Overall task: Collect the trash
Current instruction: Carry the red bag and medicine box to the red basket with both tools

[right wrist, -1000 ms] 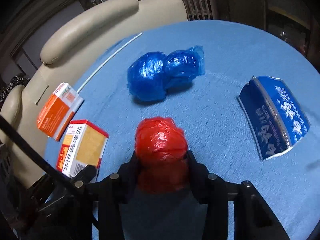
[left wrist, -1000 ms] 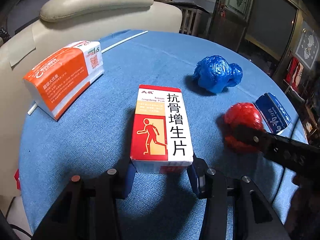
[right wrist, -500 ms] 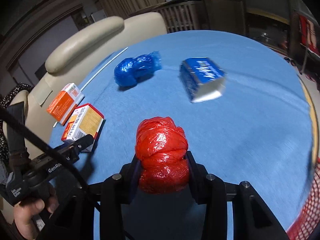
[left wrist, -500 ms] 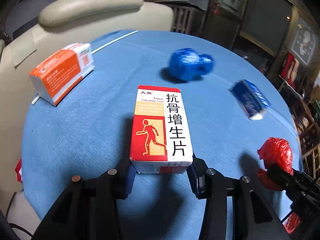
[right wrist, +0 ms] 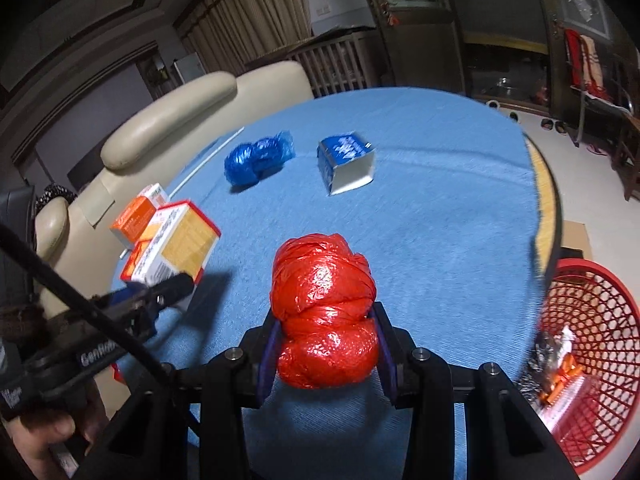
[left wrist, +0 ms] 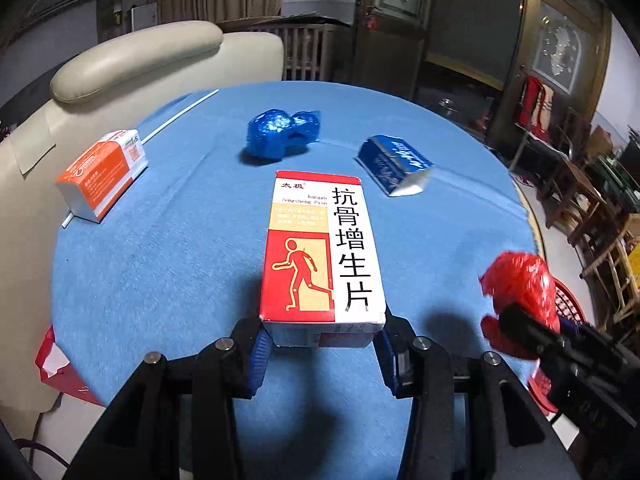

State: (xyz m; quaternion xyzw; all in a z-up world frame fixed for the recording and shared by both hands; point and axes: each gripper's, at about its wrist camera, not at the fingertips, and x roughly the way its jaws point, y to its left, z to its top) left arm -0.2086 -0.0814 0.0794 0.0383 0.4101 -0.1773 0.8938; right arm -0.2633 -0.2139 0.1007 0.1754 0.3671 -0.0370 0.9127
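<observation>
Carrying: both grippers hold trash above the round blue-clothed counter [left wrist: 168, 264], and the step in hand looks like bringing it over to the red plastic mesh basket [right wrist: 592, 344] that sits low beside the counter's right edge.
Right gripper [right wrist: 326, 354]: jaws pinching the crumpled red plastic bag ball [right wrist: 324, 320] at its lower bulge; the upper bulge stands free above the pads.
Left gripper [left wrist: 322, 350]: jaws pinching the near end of the red-and-white cardboard medicine box [left wrist: 322, 248], which juts forward like a lever.
Basket: already holds some wrappers; it is nearer the right gripper.
Doing it well: swing the right gripper out past the counter rim, centre the ball over the basket mouth, then spread the jaws; the bag is light and may cling, so a slight downward tilt should help.
Box: keep it level on the way, since the grip is only at one end.
Left on the counter: a crumpled blue plastic bag bundle [left wrist: 282, 134], a blue opened carton [left wrist: 394, 164] and an orange-and-white cardboard box [left wrist: 100, 174], well apart from one another.
</observation>
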